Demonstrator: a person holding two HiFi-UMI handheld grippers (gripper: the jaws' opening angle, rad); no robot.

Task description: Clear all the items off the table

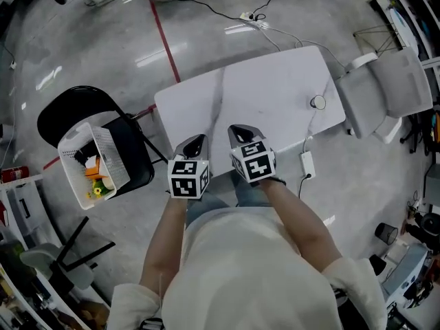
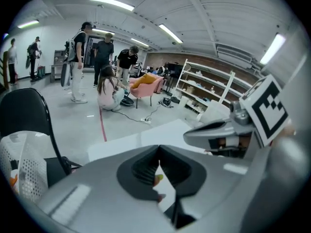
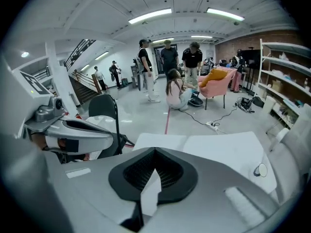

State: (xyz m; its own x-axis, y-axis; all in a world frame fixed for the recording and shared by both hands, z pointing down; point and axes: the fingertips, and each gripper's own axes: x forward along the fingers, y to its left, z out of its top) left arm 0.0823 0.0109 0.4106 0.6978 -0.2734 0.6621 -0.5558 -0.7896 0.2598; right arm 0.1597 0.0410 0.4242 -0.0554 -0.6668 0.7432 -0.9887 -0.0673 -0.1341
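Table [image 1: 227, 95]: nearly bare. Small round disc [image 1: 317, 102] on a cord, near its right edge; likely light and stiff, best pinched across the rim. Left gripper [image 1: 198, 140], right gripper [image 1: 236, 130]: jaws pressed together, empty.

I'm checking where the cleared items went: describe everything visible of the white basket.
The basket is white and looks like plastic, with perforated mesh walls and an open top. It sits on the black chair to the left of the table, clear of the tabletop. Inside lie orange and yellow-green items and something dark that I cannot identify.
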